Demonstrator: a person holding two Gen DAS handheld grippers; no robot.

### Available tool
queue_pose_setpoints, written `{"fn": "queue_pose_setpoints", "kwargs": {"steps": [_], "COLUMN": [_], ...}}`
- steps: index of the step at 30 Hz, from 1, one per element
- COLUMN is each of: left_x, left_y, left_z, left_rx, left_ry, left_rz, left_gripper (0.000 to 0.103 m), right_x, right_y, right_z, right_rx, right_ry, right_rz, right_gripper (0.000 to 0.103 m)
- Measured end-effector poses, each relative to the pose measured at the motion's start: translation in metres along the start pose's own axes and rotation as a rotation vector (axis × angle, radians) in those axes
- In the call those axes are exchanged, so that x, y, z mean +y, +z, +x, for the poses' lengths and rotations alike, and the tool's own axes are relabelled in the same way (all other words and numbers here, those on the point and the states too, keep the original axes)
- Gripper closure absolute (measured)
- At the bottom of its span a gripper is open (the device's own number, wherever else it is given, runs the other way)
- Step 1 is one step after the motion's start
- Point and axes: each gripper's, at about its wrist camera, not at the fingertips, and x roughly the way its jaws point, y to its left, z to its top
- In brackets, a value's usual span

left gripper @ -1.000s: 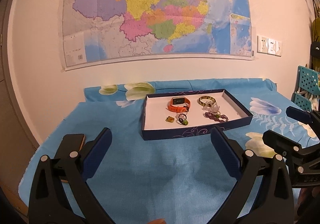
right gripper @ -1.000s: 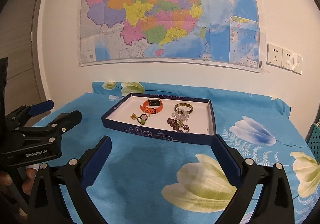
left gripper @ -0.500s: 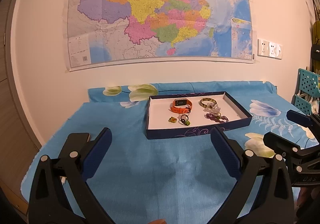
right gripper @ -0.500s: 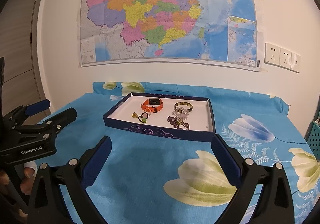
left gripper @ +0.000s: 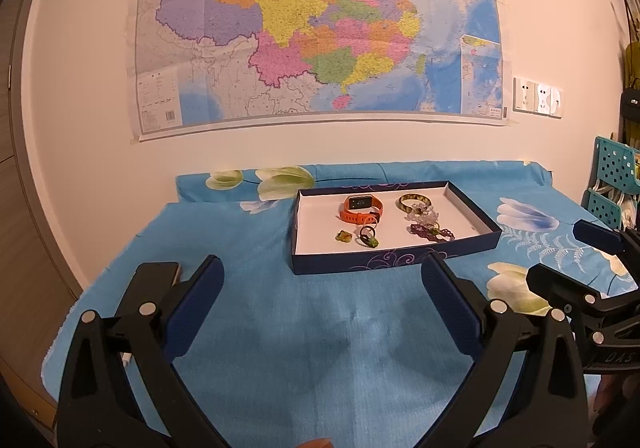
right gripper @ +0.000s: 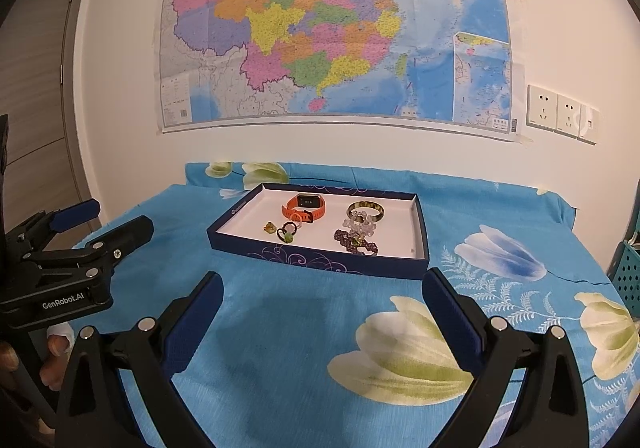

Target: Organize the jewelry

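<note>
A dark blue tray (left gripper: 394,260) (right gripper: 320,262) with a white floor sits on the blue flowered cloth. In it lie an orange watch (left gripper: 362,209) (right gripper: 305,206), a gold bangle (left gripper: 414,201) (right gripper: 365,210), a clear bead bracelet (right gripper: 360,226), a purple bead bracelet (left gripper: 431,232) (right gripper: 356,242), a small green-yellow pendant (left gripper: 343,236) (right gripper: 270,226) and a ring with a green stone (left gripper: 368,238) (right gripper: 286,234). My left gripper (left gripper: 322,298) is open and empty, short of the tray. My right gripper (right gripper: 322,302) is open and empty, also short of it.
A map hangs on the wall (left gripper: 316,23) behind the table. A teal perforated rack (left gripper: 614,183) stands at the right edge. Wall sockets (right gripper: 560,113) are to the right of the map. A door (right gripper: 36,87) is at the left.
Both grippers have drawn back and risen slightly from the tray, so it looks a little farther away. Both stay open and empty.
</note>
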Motion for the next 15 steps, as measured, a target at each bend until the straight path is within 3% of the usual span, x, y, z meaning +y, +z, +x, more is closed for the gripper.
{"fn": "queue_pose_setpoints", "kwargs": {"steps": [15], "left_x": [-0.0007], "left_y": [-0.0035], "left_z": [-0.0060], "left_rx": [0.004], "left_ry": [0.002], "left_rz": [-0.001], "left_gripper": [0.006], "right_x": [-0.0001], "right_y": [-0.0033], "right_z": [-0.0037], "right_rx": [0.005], "right_ry": [-0.001], "right_rz": [0.003], "right_gripper": [0.007]}}
